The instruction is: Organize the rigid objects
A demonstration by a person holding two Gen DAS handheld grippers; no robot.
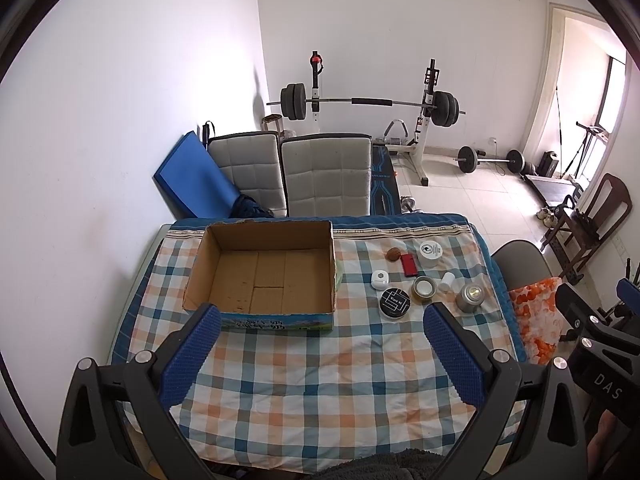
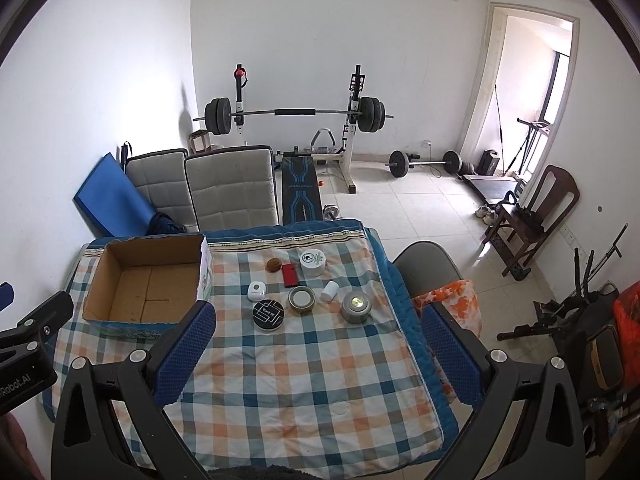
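Note:
An empty open cardboard box point(image 1: 264, 280) point(image 2: 148, 284) sits on the left of the checked tablecloth point(image 1: 312, 376). To its right lie several small items: a black round tin point(image 1: 395, 302) point(image 2: 269, 313), a white jar point(image 1: 430, 253) point(image 2: 313, 262), a red case point(image 1: 408, 265) point(image 2: 289, 274), a brown nut-like ball point(image 1: 393, 255) point(image 2: 273, 265), a white puck point(image 1: 379, 279) point(image 2: 256, 291), a tape roll point(image 1: 424, 289) point(image 2: 302, 299), a small white bottle point(image 1: 446, 281) point(image 2: 330, 291) and a grey can point(image 1: 470, 297) point(image 2: 356, 306). My left gripper point(image 1: 322, 320) hovers open above the table's near side. My right gripper point(image 2: 320, 318) is open too, holding nothing.
Two padded chairs point(image 1: 326, 176) stand behind the table with a blue mat point(image 1: 192, 176) against the wall. A grey chair with an orange cloth point(image 2: 450, 300) stands at the table's right edge. A barbell rack point(image 2: 296, 114), weights and a wooden chair point(image 2: 536, 216) fill the tiled room beyond.

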